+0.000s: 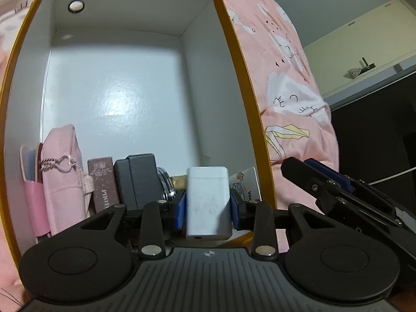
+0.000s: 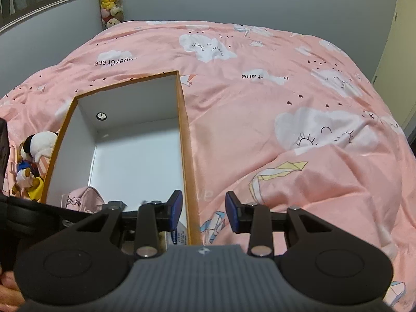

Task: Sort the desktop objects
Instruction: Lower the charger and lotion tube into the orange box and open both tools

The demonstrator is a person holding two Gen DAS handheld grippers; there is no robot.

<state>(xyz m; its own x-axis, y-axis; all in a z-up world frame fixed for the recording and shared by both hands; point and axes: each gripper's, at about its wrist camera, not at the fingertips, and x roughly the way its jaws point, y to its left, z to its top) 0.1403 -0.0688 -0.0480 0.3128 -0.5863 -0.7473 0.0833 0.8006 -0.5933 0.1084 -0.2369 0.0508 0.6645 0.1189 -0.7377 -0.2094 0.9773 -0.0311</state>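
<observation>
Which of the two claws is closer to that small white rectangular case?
The left. The left claw has the small white rectangular case clamped between its blue pads, over the orange-rimmed box. The right claw stands open and empty, straddling the box's right wall.

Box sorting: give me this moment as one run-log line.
left gripper: shut on white case, over box | right gripper: open, empty, above box rim | box: pink pouch, other items along near end

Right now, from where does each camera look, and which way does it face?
Left wrist: behind the left tongs, looking down into the box; tongs clamp a white case.
Right wrist: behind the empty, open right tongs, astride the box's right wall, facing the pink bedcover; hand shows.
Shared: box, pink pouch.
</observation>
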